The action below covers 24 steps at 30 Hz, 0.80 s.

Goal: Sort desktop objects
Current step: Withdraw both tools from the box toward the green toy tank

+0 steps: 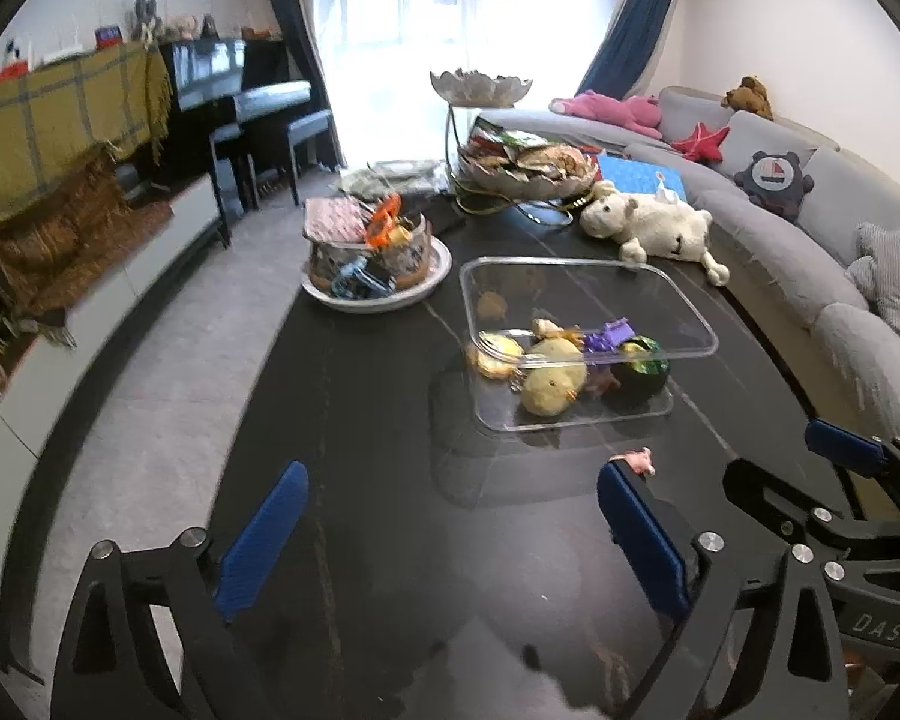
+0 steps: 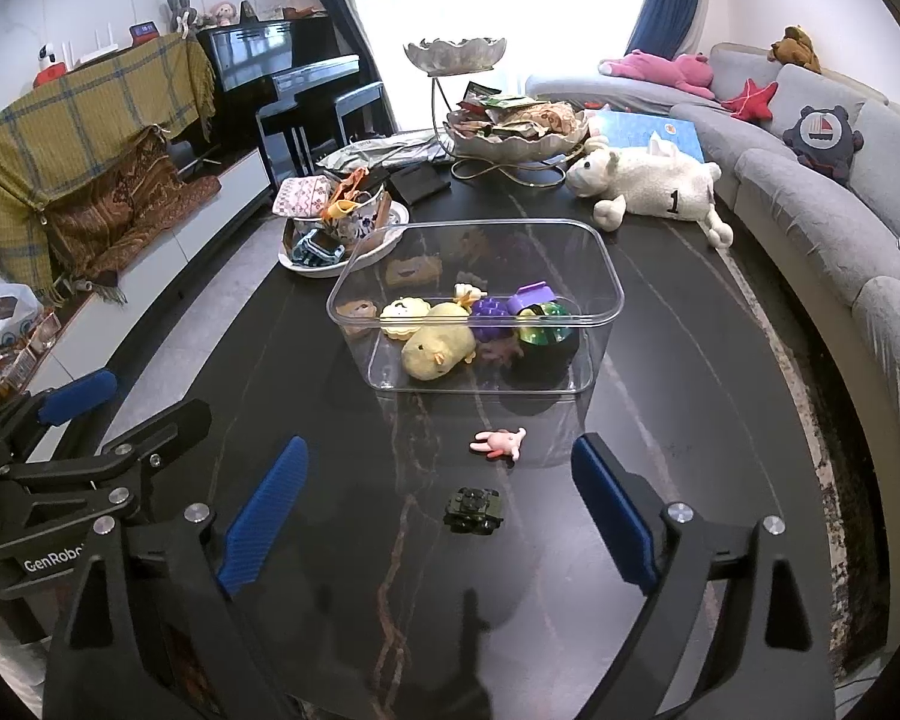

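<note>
A clear plastic box [image 2: 594, 264] stands mid-table and holds a yellow plush chick [image 2: 438, 348], a purple toy [image 2: 489, 312], a green ball [image 2: 543, 330] and other small toys. In front of it on the black table lie a small pink figure [image 2: 499, 441] and a dark green toy vehicle [image 2: 473, 510]. My right gripper [image 2: 441, 507] is open, its jaws on either side of the vehicle, above the table. My left gripper [image 1: 453, 531] is open and empty; the box [image 1: 684, 312] is ahead of it and the pink figure [image 1: 636, 459] peeks over its right finger.
A white dish with a patterned bowl of odds and ends [image 2: 336, 228] stands at the left. A white plush sheep [image 2: 648, 186], a tiered snack bowl [image 2: 516, 132] and a blue book [image 2: 654, 132] are at the back. A grey sofa [image 2: 810, 210] runs along the right.
</note>
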Available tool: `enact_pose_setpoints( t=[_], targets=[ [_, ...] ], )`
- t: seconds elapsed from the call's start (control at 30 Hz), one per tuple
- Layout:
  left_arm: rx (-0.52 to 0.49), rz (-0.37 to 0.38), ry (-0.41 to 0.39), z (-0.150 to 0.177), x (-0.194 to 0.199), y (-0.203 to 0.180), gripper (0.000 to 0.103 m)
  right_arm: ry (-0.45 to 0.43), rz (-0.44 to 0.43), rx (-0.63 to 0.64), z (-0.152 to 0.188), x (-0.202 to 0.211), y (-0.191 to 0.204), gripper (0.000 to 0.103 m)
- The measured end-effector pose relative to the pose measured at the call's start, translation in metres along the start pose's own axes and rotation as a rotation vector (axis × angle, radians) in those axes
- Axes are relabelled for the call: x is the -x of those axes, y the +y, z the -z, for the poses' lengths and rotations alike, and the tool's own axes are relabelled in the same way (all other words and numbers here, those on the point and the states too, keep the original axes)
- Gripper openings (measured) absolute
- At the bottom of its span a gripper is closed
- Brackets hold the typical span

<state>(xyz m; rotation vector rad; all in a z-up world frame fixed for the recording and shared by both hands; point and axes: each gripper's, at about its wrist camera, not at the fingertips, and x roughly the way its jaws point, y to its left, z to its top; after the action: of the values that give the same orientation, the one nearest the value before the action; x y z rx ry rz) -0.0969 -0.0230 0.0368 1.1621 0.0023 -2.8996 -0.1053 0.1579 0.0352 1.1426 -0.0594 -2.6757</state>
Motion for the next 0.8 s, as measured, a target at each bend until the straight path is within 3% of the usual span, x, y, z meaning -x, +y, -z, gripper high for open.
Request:
enact_pose_setpoints(
  t=[0.8],
  targets=[
    [0.011, -0.005, 0.03, 0.022, -0.017, 0.002, 0.099, 0.057, 0.005, -0.005, 0.019, -0.021, -0.002, 0.093]
  ],
)
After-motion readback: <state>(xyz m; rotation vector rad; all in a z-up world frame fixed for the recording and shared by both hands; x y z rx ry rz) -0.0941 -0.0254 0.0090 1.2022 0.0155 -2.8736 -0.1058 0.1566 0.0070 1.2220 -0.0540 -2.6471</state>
